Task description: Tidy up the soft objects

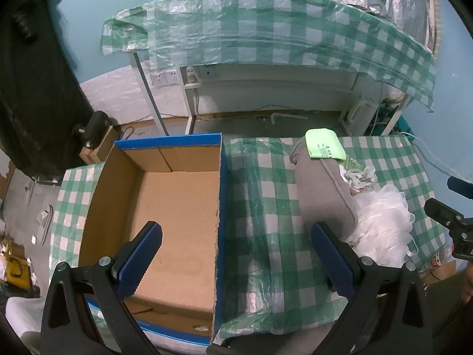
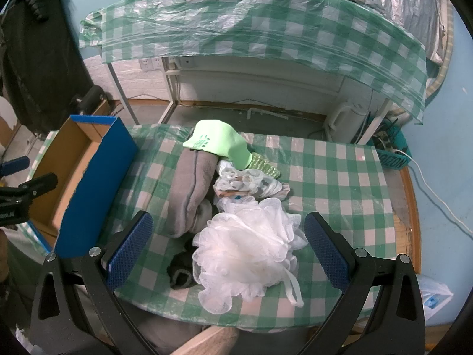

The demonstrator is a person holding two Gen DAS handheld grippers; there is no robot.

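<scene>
A green-checked table [image 2: 340,174] holds an empty cardboard box [image 1: 177,201] — nothing sorted yet. Right of the box lie the grey cloth [image 2: 190,186], green glove [image 2: 221,143] and white loofah [image 2: 248,245]. Left gripper [image 1: 236,254] and right gripper [image 2: 227,248] both gape wide, empty.

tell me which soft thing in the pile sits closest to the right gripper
The white mesh bath pouf: it lies between the right gripper's open fingers, while the grey folded cloth and green glove lie farther back.
</scene>
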